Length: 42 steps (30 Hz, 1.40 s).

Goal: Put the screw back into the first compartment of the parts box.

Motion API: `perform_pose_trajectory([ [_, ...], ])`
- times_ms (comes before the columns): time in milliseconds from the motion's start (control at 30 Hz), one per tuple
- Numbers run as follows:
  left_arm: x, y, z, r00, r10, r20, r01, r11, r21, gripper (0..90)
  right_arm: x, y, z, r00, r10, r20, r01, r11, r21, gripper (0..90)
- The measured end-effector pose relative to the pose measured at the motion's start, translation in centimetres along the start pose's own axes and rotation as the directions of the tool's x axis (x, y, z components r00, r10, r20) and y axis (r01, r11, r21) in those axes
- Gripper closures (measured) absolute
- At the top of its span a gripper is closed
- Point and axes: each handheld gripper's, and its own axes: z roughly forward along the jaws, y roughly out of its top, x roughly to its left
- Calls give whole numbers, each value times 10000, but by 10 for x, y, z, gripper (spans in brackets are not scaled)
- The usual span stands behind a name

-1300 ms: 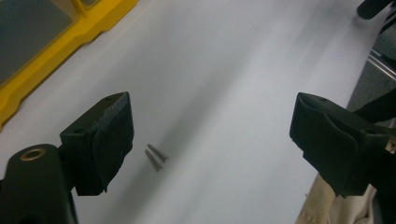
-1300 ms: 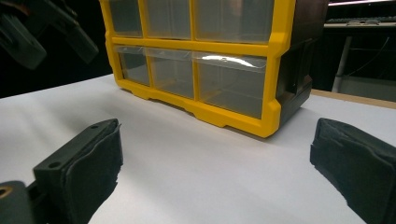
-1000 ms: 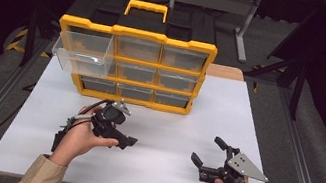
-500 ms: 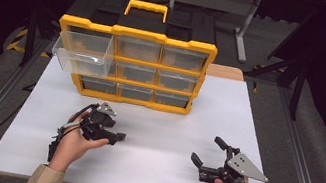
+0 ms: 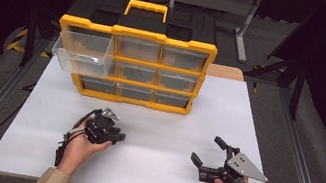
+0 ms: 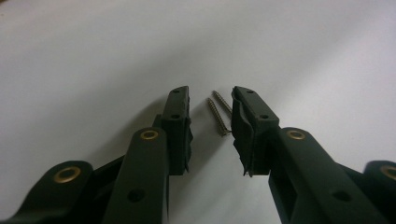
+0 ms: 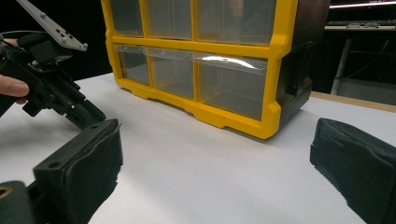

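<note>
- Step in hand: pickup of the screws (image 6: pixel 219 112) from the counter (image 5: pixel 267 120). I judge this to be the closing phase of the grasp, not yet a grip.
- My left hand-held gripper (image 6: pixel 211 100) points down at the counter, in front of the organizer (image 5: pixel 134 66) and toward its left end. In the high view it sits at (image 5: pixel 118 138).
- Its jaws have just been closing. They stand a little apart, with two screws lying side by side in the gap. Neither pad presses on them yet.
- The screws lie flat on the white surface, closer to the jaw at the right of the left gripper view, tips pointing away from the camera.
- My right hand-held gripper (image 5: pixel 204 155) rests low over the counter, in front of the organizer toward its right end. Its jaws stand wide apart with nothing between them.
- The organizer's top-left drawer (image 5: pixel 80 59) is pulled out; I take it as the likely destination for the screws.
- Next move, as I judge it: close the left jaws until both pads bear on the screw shanks, then lift straight up.
- Caution: the screws are thin and lie flat. The pads must reach the surface, or one screw may roll out of the gap.
</note>
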Motion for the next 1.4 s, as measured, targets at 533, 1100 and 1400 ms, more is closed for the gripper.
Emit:
perform_pose_trajectory([
  [533, -3, 1, 4, 9978, 340, -563, -327, 9992, 247, 819, -2, 0, 0, 10000, 56, 29, -56, 10000, -26, 28],
  [1100, 11, 2, 2, 9974, -561, 448, 546, 9980, 322, 879, -2, 0, 0, 10000, 71, 51, -70, 10000, -52, 28],
  [1400, 5, 15, -16, 9915, -470, 1217, 377, 9963, 779, 879, -3, 0, -1, 10000, 71, 36, -71, 10000, -44, 28],
])
